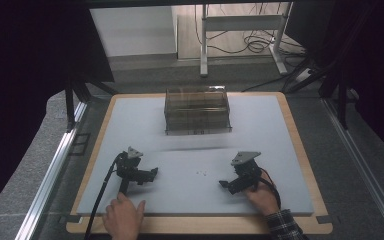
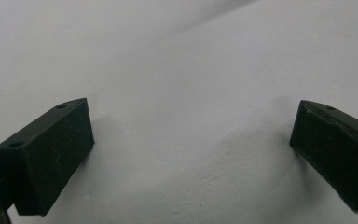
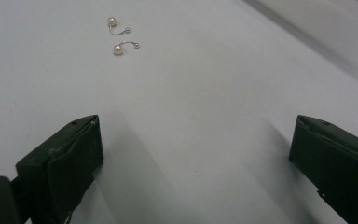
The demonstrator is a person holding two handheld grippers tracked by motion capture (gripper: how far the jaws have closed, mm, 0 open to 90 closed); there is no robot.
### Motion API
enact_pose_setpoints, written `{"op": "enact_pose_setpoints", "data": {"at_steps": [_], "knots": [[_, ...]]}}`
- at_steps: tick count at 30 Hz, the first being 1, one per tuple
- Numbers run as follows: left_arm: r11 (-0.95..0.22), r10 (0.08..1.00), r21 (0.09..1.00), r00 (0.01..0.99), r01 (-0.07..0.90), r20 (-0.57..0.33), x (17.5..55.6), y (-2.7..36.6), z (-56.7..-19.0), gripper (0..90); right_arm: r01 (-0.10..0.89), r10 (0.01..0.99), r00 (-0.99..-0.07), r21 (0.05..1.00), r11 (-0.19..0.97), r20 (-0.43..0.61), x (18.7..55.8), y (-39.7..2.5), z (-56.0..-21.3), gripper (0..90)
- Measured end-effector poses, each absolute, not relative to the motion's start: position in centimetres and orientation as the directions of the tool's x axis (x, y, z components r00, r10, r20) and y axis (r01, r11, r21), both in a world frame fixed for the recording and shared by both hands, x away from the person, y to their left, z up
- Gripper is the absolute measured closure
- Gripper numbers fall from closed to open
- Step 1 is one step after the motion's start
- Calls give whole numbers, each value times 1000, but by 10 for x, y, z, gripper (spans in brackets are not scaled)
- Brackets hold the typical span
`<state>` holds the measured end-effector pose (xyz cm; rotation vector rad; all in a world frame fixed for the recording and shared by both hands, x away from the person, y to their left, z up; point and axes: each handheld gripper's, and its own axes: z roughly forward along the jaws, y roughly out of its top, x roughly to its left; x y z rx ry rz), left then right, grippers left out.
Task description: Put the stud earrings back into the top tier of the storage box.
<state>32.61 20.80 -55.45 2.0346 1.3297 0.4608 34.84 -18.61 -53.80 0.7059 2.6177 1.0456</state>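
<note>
Here each hand-held gripper — left (image 1: 154, 173), right (image 1: 223, 183) — rests released and empty on the table (image 1: 280, 130), jaws turned inward toward the two pearl earrings (image 3: 119, 35) between them, likely readying a pickup; the clear box (image 1: 197, 110) sits beyond the earrings.

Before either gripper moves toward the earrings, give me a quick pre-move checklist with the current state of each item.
1. Left gripper open, nothing between its jaws: ok.
2. Right gripper open, nothing between its jaws: ok.
3. Both earrings in sight ahead of the right gripper, lying apart from each other on the mat: ok.
4. Mat between the right gripper and the earrings free of obstacles: ok.
5. Clear box stands at the far side, away from the earrings: ok.
6. Box open to receive anything: cannot tell.
</note>
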Motion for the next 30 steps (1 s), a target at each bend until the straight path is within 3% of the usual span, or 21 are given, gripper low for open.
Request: {"op": "enact_pose_setpoints", "data": {"at_steps": [30], "knots": [[-278, 904, 685, 425, 674, -52, 326, 208, -554, 0, 354, 515, -857, 688, 634, -34, 349, -186, -537, 25]]}}
